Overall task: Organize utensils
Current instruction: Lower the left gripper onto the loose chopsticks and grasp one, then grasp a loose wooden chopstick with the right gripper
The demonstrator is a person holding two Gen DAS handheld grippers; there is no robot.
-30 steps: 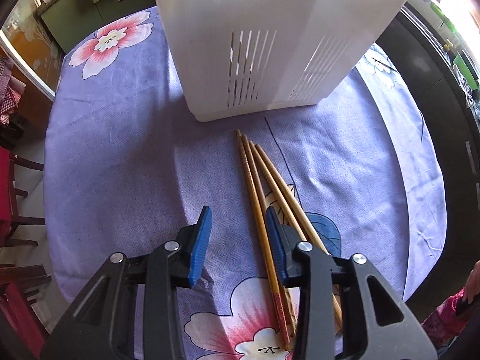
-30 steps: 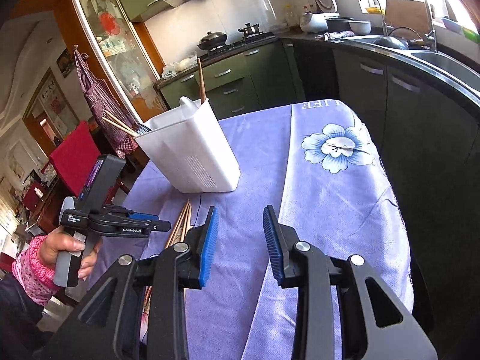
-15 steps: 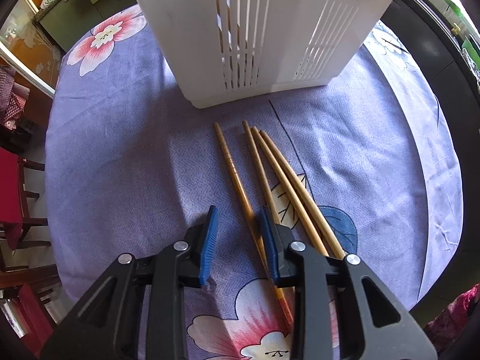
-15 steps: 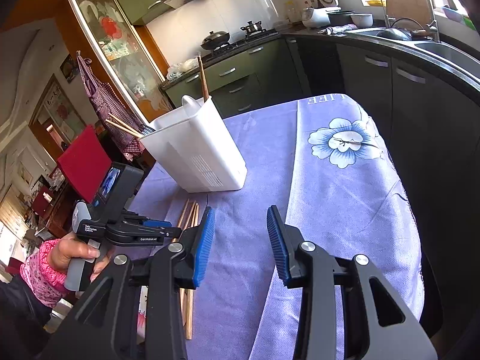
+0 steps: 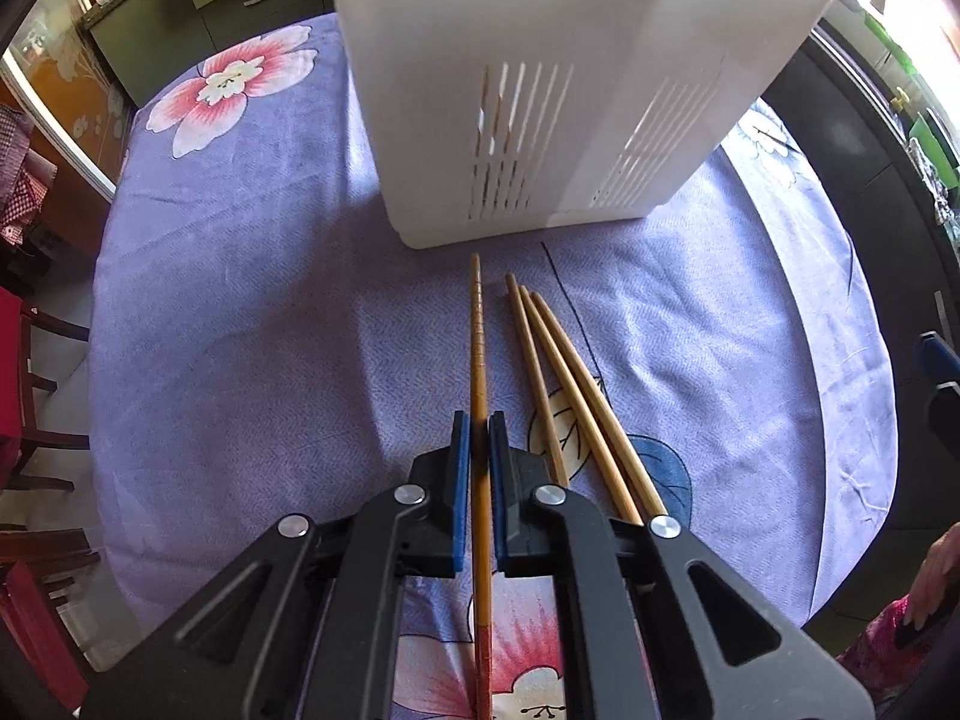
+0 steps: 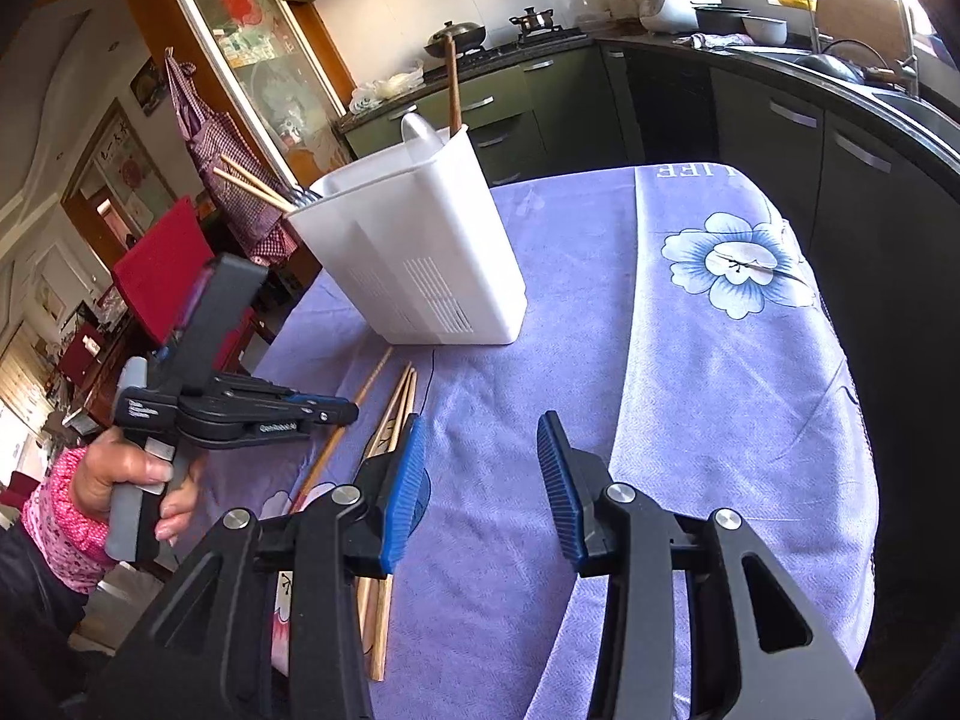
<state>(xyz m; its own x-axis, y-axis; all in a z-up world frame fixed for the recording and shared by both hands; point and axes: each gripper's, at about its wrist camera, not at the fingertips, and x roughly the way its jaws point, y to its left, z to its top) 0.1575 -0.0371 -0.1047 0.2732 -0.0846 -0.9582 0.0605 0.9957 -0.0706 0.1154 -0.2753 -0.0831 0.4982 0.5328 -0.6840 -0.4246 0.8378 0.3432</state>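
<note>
My left gripper [image 5: 478,420] is shut on one brown chopstick [image 5: 477,336] that lies along the purple floral tablecloth [image 5: 240,312] and points at the white slotted utensil holder [image 5: 564,84]. Three lighter chopsticks [image 5: 570,396] lie loose just right of it. In the right wrist view the left gripper [image 6: 342,411] grips that chopstick [image 6: 366,390] low over the cloth, with the loose chopsticks [image 6: 399,408] beside it. The holder [image 6: 414,252] holds chopsticks, a spoon and a dark handle. My right gripper [image 6: 480,468] is open and empty above the cloth.
The table edge drops off to the right [image 6: 852,420] and near the left chairs [image 5: 36,360]. Dark kitchen cabinets [image 6: 780,138] and a counter with a stove and sink stand behind. A red chair [image 6: 162,264] is beyond the holder.
My left gripper slid left onto one chopstick, separating it from the others, and closed on it. The right gripper stayed open and drifted slightly.
</note>
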